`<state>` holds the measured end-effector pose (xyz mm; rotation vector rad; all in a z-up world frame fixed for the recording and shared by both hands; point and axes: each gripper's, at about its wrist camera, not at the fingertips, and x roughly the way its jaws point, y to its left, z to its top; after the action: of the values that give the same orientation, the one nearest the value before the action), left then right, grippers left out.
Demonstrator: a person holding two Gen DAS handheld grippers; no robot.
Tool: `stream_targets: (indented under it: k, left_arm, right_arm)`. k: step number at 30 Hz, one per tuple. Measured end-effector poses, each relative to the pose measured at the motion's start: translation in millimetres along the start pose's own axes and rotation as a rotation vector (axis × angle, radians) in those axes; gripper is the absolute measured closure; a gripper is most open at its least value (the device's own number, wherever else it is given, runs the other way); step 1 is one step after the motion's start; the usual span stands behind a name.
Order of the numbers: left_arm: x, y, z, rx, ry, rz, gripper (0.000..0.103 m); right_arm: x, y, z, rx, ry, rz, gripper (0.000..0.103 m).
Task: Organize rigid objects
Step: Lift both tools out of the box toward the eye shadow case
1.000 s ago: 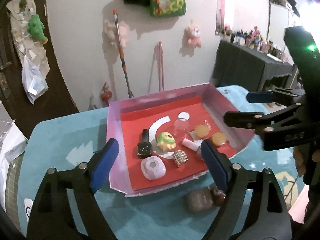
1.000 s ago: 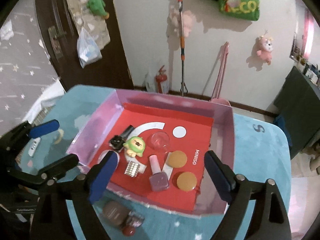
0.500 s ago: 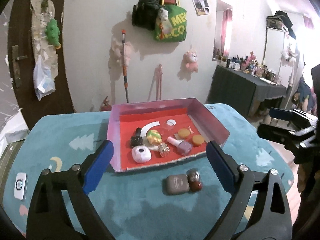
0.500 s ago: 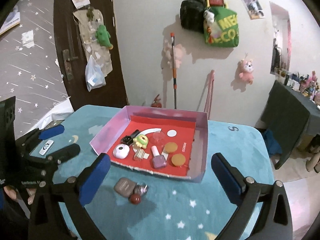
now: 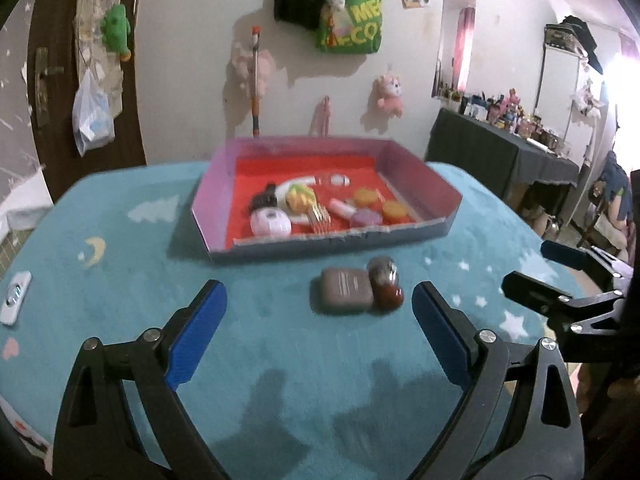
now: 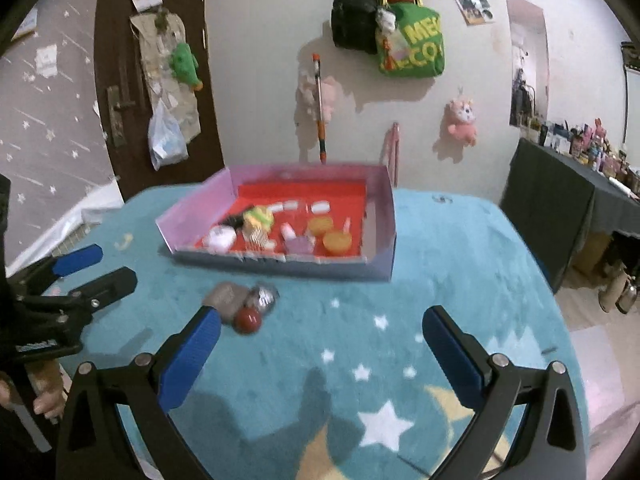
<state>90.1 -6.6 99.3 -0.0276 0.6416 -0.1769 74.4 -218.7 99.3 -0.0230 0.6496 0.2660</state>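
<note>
Pulled back from the tray [image 5: 328, 242] since a second ago, both grippers, with much more blue cloth [image 5: 120, 280] now showing in front of it. Opened wider over that second too, and steady at that width now. Left gripper [image 5: 318, 312]: jaws wide, nothing between the pads, hanging over bare cloth short of the brown case [image 5: 346, 291]. Right gripper [image 6: 320, 334]: jaws at full spread, empty, above the star pattern.

On the cloth just outside the tray's near wall: brown case, with a small silvery jar [image 6: 264, 295] and a red ball [image 6: 248, 320] touching its right side. Blurred in both views, so possibly one piece, jar and ball.

Inside the tray, on red lining: white round thing [image 5: 270, 222] at near left, black watch [image 5: 264, 200] behind it, yellow-green figure [image 5: 302, 197] beside that, a gold clip [image 5: 318, 214], a purple bottle [image 5: 366, 218] lying down, two orange discs [image 5: 394, 211] to the right.

Seen from the right wrist, left gripper at far left, a hand [image 6: 46, 394] under it. White remote [image 5: 15, 298] at the cloth's left edge.
</note>
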Motion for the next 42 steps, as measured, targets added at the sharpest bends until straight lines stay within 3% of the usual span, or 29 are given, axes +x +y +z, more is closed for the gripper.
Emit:
stream_targets:
  k: [16,42]
  left_arm:
    - [30,1,-36,-0.045,0.118,-0.023,0.008]
    - [37,10,-35,-0.066,0.144,-0.015,0.008]
  right_arm:
    - [34,-8,-36,0.068,0.088,0.009,0.000]
    - [51,-2,-35,0.070,0.134,0.027,0.000]
